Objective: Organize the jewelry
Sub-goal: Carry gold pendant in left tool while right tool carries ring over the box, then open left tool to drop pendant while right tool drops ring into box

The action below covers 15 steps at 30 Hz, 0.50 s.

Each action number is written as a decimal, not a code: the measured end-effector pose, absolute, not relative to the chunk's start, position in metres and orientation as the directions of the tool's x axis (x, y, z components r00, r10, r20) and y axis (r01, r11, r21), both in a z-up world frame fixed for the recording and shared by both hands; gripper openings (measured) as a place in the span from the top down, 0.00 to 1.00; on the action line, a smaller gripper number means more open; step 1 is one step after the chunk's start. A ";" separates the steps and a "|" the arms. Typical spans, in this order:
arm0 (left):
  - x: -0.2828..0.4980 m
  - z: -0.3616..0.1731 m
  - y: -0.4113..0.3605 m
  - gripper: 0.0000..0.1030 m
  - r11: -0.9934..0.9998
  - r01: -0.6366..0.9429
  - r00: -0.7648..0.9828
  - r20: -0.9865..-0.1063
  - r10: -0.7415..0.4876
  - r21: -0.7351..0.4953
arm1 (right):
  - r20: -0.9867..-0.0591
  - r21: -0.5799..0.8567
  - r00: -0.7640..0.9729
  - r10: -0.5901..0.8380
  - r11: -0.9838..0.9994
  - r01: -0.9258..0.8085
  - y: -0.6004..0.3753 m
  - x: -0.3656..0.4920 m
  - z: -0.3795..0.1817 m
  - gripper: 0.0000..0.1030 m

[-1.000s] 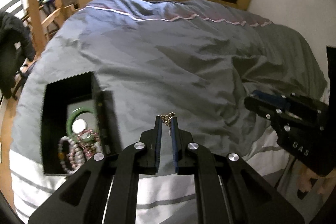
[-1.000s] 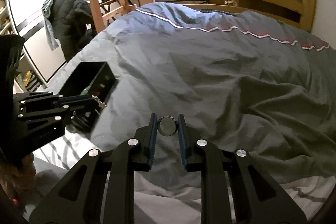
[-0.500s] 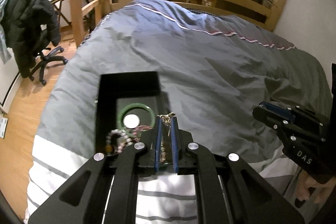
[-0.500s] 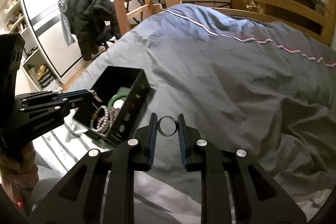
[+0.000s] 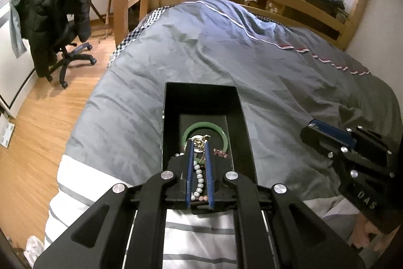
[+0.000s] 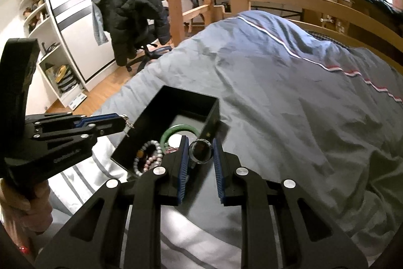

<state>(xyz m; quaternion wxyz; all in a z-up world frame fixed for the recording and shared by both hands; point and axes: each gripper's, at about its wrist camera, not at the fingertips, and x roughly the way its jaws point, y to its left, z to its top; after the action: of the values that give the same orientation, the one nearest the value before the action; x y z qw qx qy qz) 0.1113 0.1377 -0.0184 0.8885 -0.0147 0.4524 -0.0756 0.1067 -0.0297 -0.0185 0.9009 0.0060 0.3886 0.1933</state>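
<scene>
Both grippers hold jewelry over the box on the bed.
Left gripper (image 5: 199,143) fingers are closed on a gold chain (image 5: 200,141), apparently a necklace, above the black box (image 5: 173,102). Right gripper (image 6: 200,146) fingers clamp a metal ring (image 6: 200,148) near the box's corner. Inside lie a green bangle (image 5: 224,134) and bead bracelets (image 6: 151,154).

Box (image 5: 201,97) on bed (image 5: 277,67), near its foot edge, just ahead of me. Bangle (image 5: 205,127) and bead bracelets (image 6: 148,155) inside box. My left gripper (image 5: 198,143) with chain (image 5: 200,140) over box; my right gripper (image 6: 200,144) with ring (image 6: 200,150) just right of it. Chair (image 5: 65,47) on floor left of bed.
</scene>
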 end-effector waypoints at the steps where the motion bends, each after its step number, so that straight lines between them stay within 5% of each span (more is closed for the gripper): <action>1: 0.114 -0.021 0.139 0.91 0.988 0.117 0.572 -0.806 -0.151 -0.102 | -0.700 0.163 0.617 0.359 0.922 -0.352 -0.025 0.108 -0.020 0.80; 15: 0.126 -0.042 0.147 0.92 0.992 0.080 0.508 -0.852 -0.129 -0.103 | -0.738 0.168 0.545 0.398 0.891 -0.422 0.015 0.120 -0.057 0.81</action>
<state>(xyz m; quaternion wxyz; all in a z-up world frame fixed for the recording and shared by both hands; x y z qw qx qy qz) 0.1258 0.1475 -0.0424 0.8680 -0.0250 0.4923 -0.0601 0.1197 0.0145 -0.0568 0.8787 -0.0148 0.4162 0.2332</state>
